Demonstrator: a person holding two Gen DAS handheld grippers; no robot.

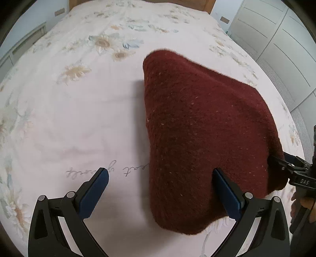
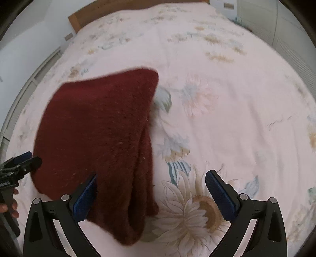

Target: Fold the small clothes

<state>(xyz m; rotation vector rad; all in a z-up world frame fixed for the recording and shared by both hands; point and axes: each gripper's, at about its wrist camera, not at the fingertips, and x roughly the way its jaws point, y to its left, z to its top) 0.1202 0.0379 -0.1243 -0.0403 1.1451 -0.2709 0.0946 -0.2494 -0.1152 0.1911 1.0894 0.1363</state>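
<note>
Pale floral bedsheet [image 1: 79, 118] covers bed, white wardrobe [image 1: 276, 49] at far right side. Dark red knitted garment [image 1: 197, 128] lies folded on sheet between two grippers — long axis runs from near edge toward headboard [image 2: 88, 13], narrower end pointing away. Left gripper [image 1: 161, 187] spread wide, nothing pinched; its right pad just over garment edge. Right gripper [image 2: 151, 189] also spread wide — grips nothing, left pad over cloth.

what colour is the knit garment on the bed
Dark red with pale flecks, clearest in the left wrist view.
</note>
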